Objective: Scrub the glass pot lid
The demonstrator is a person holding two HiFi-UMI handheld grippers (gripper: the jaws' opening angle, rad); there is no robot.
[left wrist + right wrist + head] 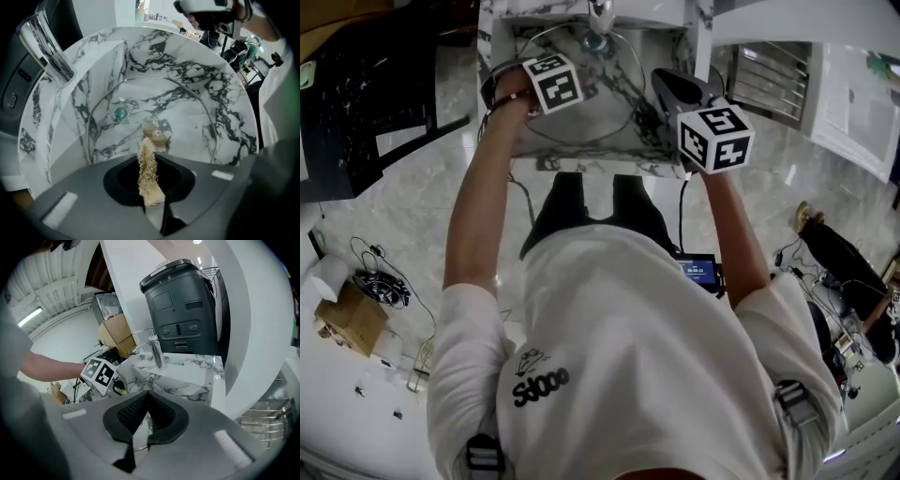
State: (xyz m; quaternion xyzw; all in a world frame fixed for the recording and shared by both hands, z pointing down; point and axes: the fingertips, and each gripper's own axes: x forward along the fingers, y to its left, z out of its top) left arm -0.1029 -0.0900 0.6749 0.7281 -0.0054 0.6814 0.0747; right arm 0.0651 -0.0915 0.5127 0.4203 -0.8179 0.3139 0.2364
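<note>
The glass pot lid (572, 103) lies tilted in the marble sink (609, 159), its metal rim (140, 80) circling the basin. In the left gripper view its knob (155, 135) sits just beyond the jaws. My left gripper (149, 157) is shut on a tan loofah scrubber (149, 171), whose tip touches the glass beside the knob. My right gripper (147, 397) is shut on the lid's right edge, and a strip of the rim (136, 446) shows under its jaws. In the head view the left gripper (551, 84) is over the lid's left part and the right gripper (672, 91) at its right edge.
A chrome faucet (47, 47) rises at the back of the sink, above the drain (120, 113). A dark appliance (187, 310) stands behind the counter. A wire rack (773, 80) sits to the right. Cables and a cardboard box (352, 319) lie on the floor.
</note>
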